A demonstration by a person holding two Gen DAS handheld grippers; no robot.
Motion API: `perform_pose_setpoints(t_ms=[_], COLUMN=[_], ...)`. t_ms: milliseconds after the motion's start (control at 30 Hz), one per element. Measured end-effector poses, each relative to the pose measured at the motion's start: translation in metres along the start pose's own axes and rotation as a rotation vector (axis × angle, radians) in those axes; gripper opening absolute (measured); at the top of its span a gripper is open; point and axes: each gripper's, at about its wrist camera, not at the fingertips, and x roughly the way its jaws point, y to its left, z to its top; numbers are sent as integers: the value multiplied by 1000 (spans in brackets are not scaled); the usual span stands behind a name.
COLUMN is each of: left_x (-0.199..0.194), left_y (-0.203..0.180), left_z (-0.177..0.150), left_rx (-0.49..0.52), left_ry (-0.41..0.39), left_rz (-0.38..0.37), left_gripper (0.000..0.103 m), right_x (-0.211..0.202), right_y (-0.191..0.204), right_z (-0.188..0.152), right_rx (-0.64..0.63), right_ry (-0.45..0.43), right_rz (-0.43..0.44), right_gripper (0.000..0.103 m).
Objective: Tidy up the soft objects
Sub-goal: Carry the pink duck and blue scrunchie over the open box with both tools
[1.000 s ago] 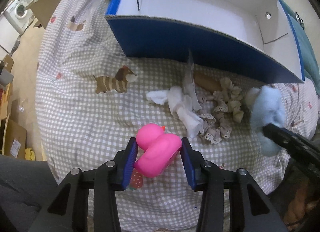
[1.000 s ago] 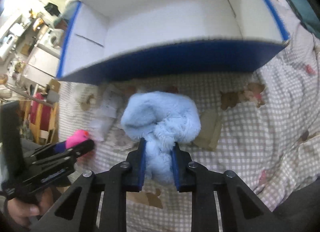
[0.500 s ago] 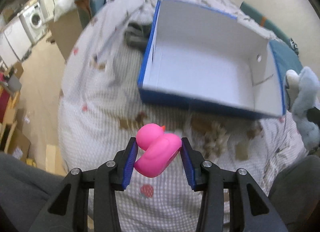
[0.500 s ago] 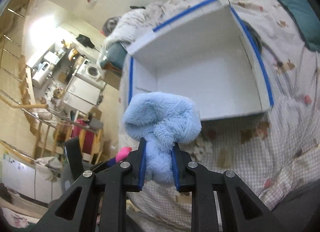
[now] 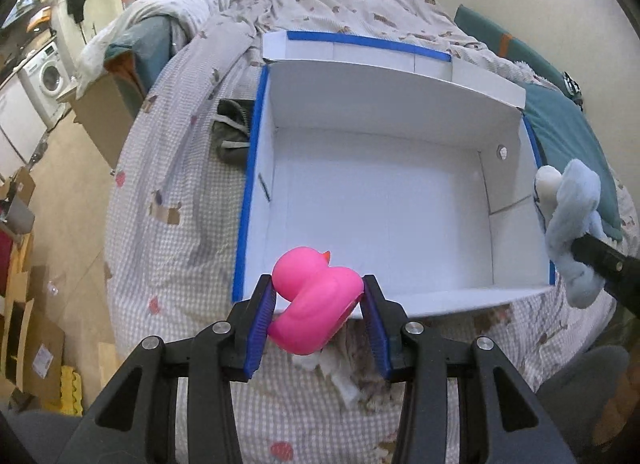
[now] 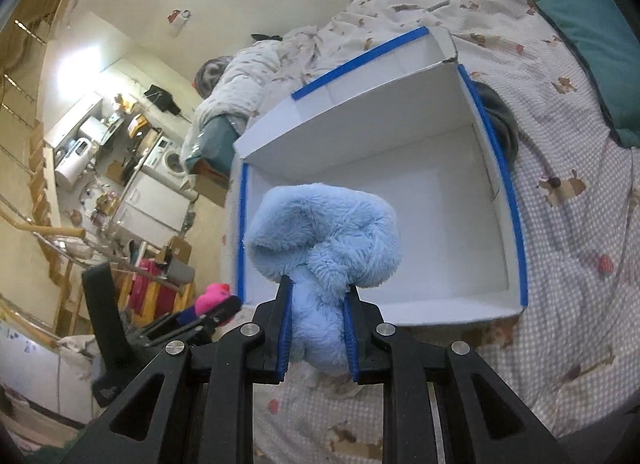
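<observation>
My left gripper (image 5: 318, 296) is shut on a pink rubber duck (image 5: 316, 304) and holds it in the air over the near wall of a white cardboard box with blue edges (image 5: 256, 167). My right gripper (image 6: 318, 304) is shut on a fluffy light-blue plush toy (image 6: 324, 232), held above the box's near wall (image 6: 516, 223). The plush also shows in the left wrist view (image 5: 572, 223) at the box's right side. The duck shows in the right wrist view (image 6: 212, 298) at lower left. The box looks empty inside.
The box lies on a bed with a checked cover (image 5: 168, 244). White and lace fabric pieces (image 5: 352, 376) lie on the cover below the duck. A dark cloth (image 5: 234, 131) lies left of the box, a teal pillow (image 5: 560, 131) right.
Both grippers have risen from near the bed cover and moved toward the box, each keeping its object. The box interior has come into view from above.
</observation>
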Motion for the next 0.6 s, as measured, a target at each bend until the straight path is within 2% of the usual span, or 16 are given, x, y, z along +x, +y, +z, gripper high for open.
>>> perform_pose_setpoints(t_ms=[233, 467, 533, 600], left_x=[30, 56, 62, 69], left_y=[-12, -18, -19, -23], left_z=[30, 41, 37, 32], left_rx=[27, 34, 53, 90], left_ry=[7, -25, -57, -82], left_rz=[11, 12, 32, 82], left_gripper=[40, 40, 40, 40], right_x=[28, 58, 64, 68], right_y=[-18, -37, -40, -39], right_z=[11, 14, 13, 11], right_rx=[8, -16, -29, -55], right_ry=[-26, -23, -21, -17], right_rz=[-53, -117, -129, -147], right_gripper=[24, 24, 24, 24])
